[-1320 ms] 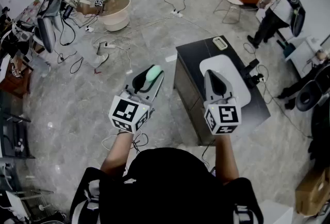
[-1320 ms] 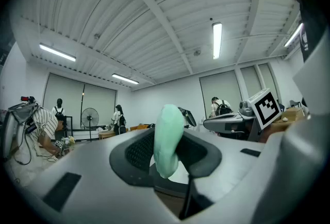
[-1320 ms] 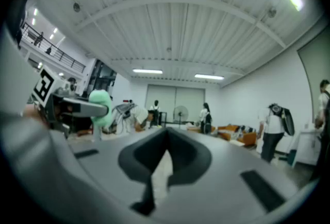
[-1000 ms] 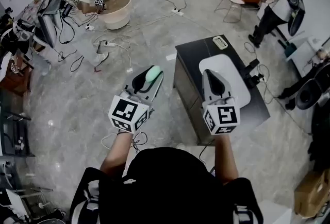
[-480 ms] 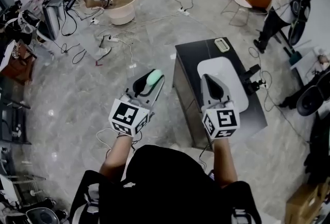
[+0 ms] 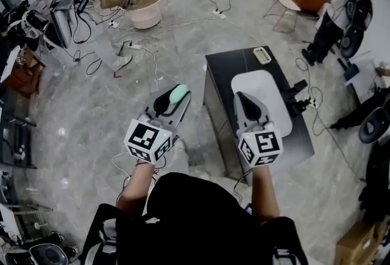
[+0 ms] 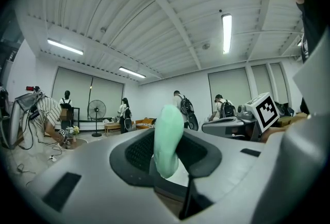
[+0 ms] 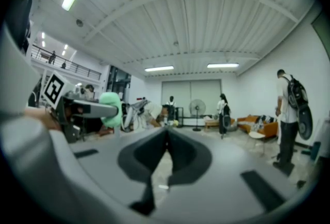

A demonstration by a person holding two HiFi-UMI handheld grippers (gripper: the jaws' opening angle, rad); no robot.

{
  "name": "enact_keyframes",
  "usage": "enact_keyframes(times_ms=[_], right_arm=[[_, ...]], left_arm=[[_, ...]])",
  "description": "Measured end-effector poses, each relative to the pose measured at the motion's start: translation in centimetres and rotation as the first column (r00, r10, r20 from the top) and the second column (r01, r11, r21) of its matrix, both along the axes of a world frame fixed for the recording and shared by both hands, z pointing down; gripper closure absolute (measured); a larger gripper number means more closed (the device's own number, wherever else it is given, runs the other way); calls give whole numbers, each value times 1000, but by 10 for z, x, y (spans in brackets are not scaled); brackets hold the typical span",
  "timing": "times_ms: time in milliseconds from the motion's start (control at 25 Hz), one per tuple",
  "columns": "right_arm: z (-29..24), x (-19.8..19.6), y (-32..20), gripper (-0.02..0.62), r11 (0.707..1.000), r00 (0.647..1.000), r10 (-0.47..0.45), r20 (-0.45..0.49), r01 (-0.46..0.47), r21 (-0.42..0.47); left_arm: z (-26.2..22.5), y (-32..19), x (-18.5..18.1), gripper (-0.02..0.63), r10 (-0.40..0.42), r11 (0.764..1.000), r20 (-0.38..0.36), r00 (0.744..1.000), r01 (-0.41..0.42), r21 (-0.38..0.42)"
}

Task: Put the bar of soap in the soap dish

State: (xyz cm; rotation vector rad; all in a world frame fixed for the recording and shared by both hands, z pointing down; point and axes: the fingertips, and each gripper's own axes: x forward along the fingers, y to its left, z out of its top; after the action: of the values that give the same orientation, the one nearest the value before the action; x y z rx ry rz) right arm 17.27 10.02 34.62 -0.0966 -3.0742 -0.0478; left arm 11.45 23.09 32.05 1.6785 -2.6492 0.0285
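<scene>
Grip on the pale green, rounded bar of soap (image 7: 167,138): the left hand-held gripper (image 6: 174,95) is clamped on it, with the bar standing on edge between the pads, leaning slightly, and its upper half projecting above the jaws. The bar is thus in the air over the grey floor, just left of the dark worktop (image 6: 226,69) and not yet above it. It is judged to be light and stiff, with a smooth and probably slippery surface that could slide out of a loose hold or dent under a hard one. The best hold is across the two broad flat faces near the middle, and the present hold sits rather low on the bar. The right hand-held gripper (image 6: 242,98) has its jaws together with nothing between them, and it hangs over the near part of a large white rounded tray (image 6: 272,84) on the worktop. Both forearms reach forward from the body, side by side, with the hand-held grippers pointing level and away from the person and their marker cubes uppermost. A small white rectangular soap dish (image 6: 262,55), identified only tentatively by its slatted top, lies at the far end of the worktop, well apart from the bar.
</scene>
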Motion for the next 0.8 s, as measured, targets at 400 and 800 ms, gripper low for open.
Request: enact_keyframes(times_ms=[400, 800], right_arm=[[6, -45, -21, 560, 1000, 1000, 30, -2, -30, -2], [4, -129, -54, 560, 998, 998, 60, 0, -60, 11]], left_arm=[[-9, -17, -44, 469, 32, 999, 36, 999, -33, 40], [-12, -49, -125, 469, 76, 996, 52, 996, -78, 38]])
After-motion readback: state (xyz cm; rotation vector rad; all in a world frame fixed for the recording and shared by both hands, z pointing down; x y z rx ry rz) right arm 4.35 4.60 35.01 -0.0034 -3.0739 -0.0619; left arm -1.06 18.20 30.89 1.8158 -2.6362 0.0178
